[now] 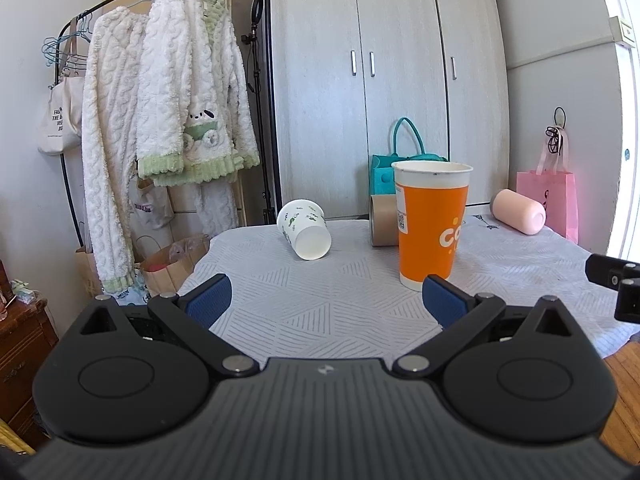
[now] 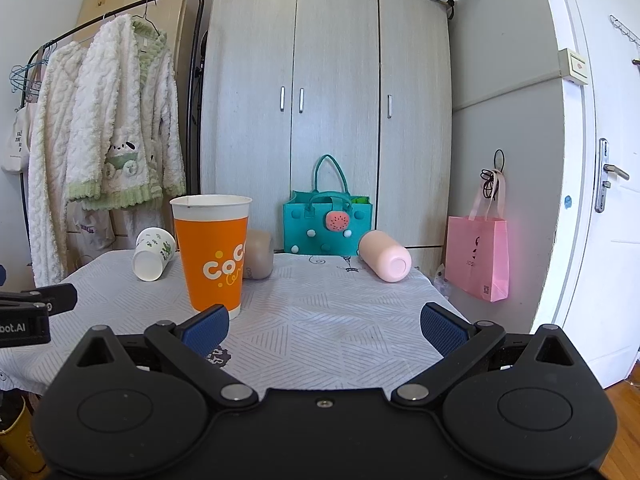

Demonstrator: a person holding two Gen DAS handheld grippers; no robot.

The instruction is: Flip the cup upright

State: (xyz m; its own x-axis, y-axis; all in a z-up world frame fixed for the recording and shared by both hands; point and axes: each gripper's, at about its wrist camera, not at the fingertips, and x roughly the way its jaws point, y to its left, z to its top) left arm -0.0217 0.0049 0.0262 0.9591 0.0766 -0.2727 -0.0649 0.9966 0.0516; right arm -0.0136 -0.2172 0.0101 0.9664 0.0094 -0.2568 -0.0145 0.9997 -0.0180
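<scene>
An orange paper cup (image 1: 431, 220) stands upright on the white patterned tablecloth (image 1: 340, 300); it also shows in the right wrist view (image 2: 212, 252). A white cup with green print (image 1: 305, 230) lies on its side at the far left, also seen from the right (image 2: 153, 254). A brown cup (image 1: 383, 220) lies behind the orange one, also seen from the right (image 2: 258, 254). A pink cup (image 1: 519, 212) lies on its side at the far right (image 2: 385, 256). My left gripper (image 1: 328, 300) is open and empty just before the orange cup. My right gripper (image 2: 324, 330) is open and empty over the tablecloth (image 2: 340, 312).
A teal bag (image 2: 328, 220) stands at the table's back edge before a grey wardrobe (image 2: 328, 100). A pink bag (image 2: 478, 258) hangs at the right by a white door (image 2: 600, 160). A clothes rack with fleecy garments (image 1: 168, 120) stands left. The right gripper's body (image 1: 616, 280) shows at the left view's edge.
</scene>
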